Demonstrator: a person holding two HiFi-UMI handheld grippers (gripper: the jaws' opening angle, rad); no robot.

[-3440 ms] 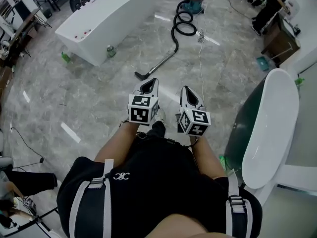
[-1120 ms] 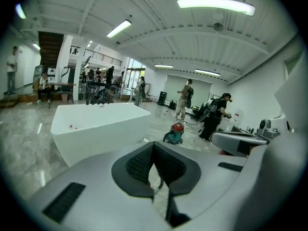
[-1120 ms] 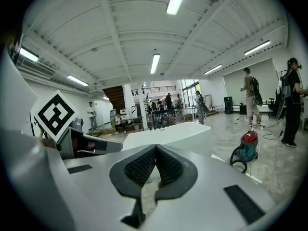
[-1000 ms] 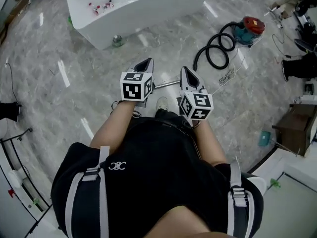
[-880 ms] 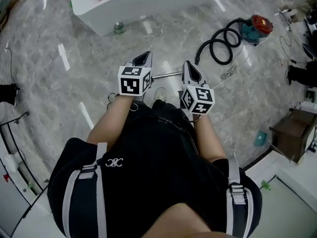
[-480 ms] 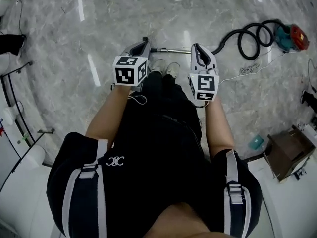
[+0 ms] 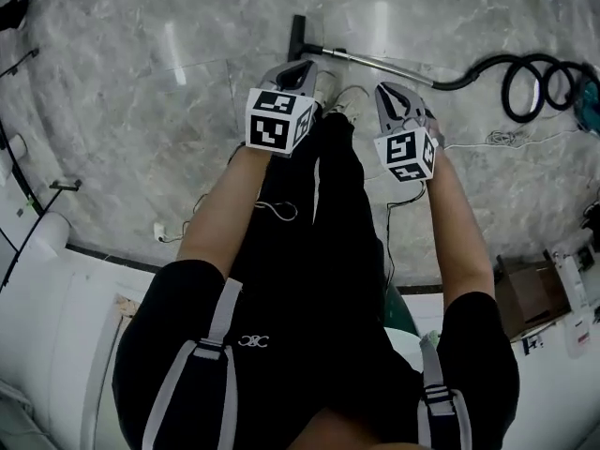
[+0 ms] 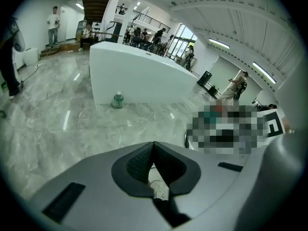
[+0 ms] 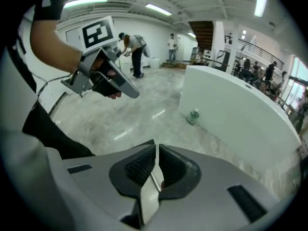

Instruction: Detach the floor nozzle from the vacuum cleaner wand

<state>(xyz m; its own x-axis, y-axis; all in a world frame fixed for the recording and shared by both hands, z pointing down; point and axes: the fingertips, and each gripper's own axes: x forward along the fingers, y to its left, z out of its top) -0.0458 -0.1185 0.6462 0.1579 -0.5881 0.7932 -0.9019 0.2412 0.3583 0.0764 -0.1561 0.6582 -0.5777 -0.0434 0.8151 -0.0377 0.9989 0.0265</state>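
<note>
The vacuum's black floor nozzle (image 7: 298, 35) lies on the marble floor at the top of the head view. Its metal wand (image 7: 384, 61) runs right from the nozzle to the coiled black hose (image 7: 527, 81). My left gripper (image 7: 303, 67) hangs just below the nozzle, clear of it, with its jaws shut and nothing in them (image 8: 154, 144). My right gripper (image 7: 394, 91) is below the wand's middle, also shut and holding nothing (image 9: 157, 147). The person's shoes (image 7: 345, 101) show between the two grippers. In the right gripper view the left gripper (image 9: 103, 76) is at upper left.
A long white counter (image 8: 139, 81) stands ahead with a green bottle (image 8: 117, 100) at its foot. A thin cable (image 7: 497, 139) trails across the floor at right. A brown box (image 7: 534, 293) sits at lower right, white furniture (image 7: 56, 345) at lower left. People stand far off.
Both grippers have dropped toward the floor, still shut. The head view has tipped further down, so the nozzle and wand now lie just beyond the fingertips.
</note>
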